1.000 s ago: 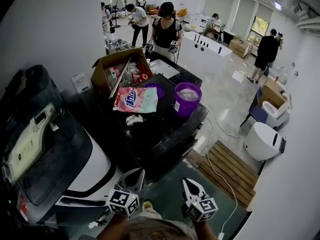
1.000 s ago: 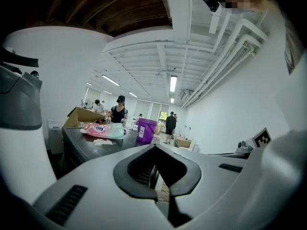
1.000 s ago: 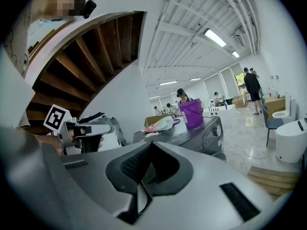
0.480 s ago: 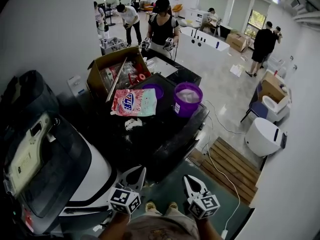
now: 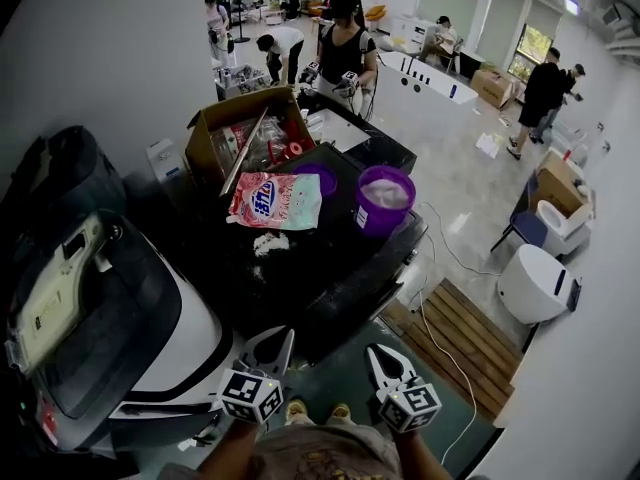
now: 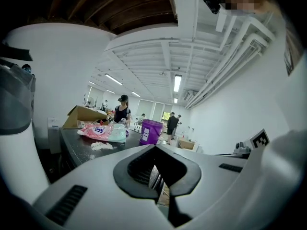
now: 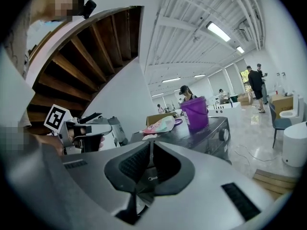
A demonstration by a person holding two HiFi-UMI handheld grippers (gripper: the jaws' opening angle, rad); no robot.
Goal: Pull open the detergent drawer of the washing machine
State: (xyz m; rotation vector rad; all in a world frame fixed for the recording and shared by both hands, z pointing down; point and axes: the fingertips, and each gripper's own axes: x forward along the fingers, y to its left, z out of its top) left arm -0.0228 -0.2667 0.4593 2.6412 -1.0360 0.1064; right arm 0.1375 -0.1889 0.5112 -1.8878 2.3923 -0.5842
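Detergent drawer sought, not yet reached: it belongs to the front panel of the black, box-shaped washing machine (image 5: 335, 280) straight ahead of me, the strip that also carries a round silver dial (image 7: 223, 134). I cannot pick out the drawer's outline from here. Nothing juts from that front, so I judge it closed.

My left hand-held gripper (image 5: 274, 341) and my right hand-held gripper (image 5: 374, 354) hang low and side by side just in front of my body, apart from the panel. Each has its jaws together with nothing between them; with no handle in reach, there is no reason to part them.

On the machine's flat top, used as a counter, lie a pink-and-teal plastic detergent bag (image 5: 275, 200), a scatter of spilled white powder (image 5: 266, 243) and a purple plastic bucket with a white label (image 5: 384, 206). They are likely kept there to be handy for loading. A brown cardboard box (image 5: 240, 133) stands open beyond them. At my left sits a white appliance with a dark tinted lid (image 5: 120, 313). Next, by my reckoning, comes a reach to the panel.
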